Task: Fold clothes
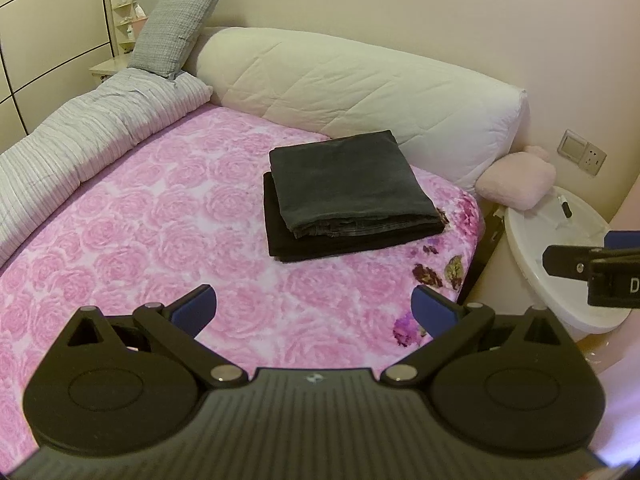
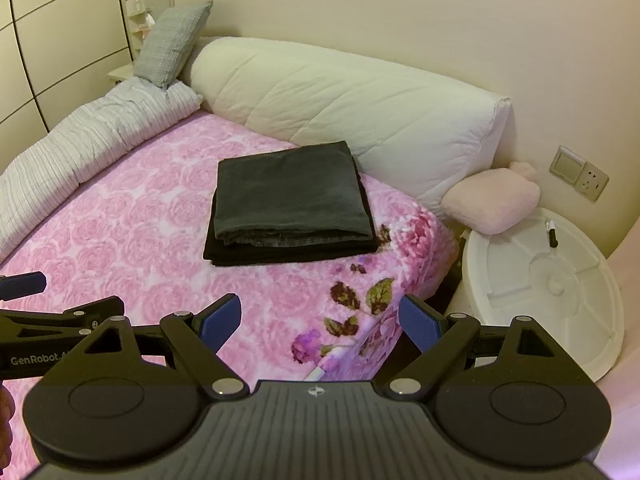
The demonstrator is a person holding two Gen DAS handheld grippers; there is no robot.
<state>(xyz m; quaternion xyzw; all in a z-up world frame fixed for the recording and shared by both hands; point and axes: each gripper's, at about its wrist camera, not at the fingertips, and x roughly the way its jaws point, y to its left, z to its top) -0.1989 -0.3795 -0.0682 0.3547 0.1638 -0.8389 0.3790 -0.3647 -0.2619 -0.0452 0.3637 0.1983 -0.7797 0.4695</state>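
Note:
Two folded garments lie stacked on the pink rose-patterned bed (image 1: 152, 216) (image 2: 120, 232): dark grey jeans (image 1: 348, 180) (image 2: 292, 192) on top of a larger black garment (image 1: 280, 236) (image 2: 224, 254). My left gripper (image 1: 314, 308) hangs open above the blanket, well short of the stack, with nothing between its blue pads. My right gripper (image 2: 320, 316) is open too, over the bed's near right corner, and holds nothing. Each gripper shows at the edge of the other's view.
A white quilted bolster (image 1: 340, 84) (image 2: 340, 104) runs behind the stack. A striped duvet (image 1: 80, 136) and a grey pillow (image 1: 176, 28) lie at the left. Off the bed's right edge stand a round white stool (image 2: 544, 280) with a black marker (image 2: 553, 234) and a pink plush cushion (image 2: 492, 200).

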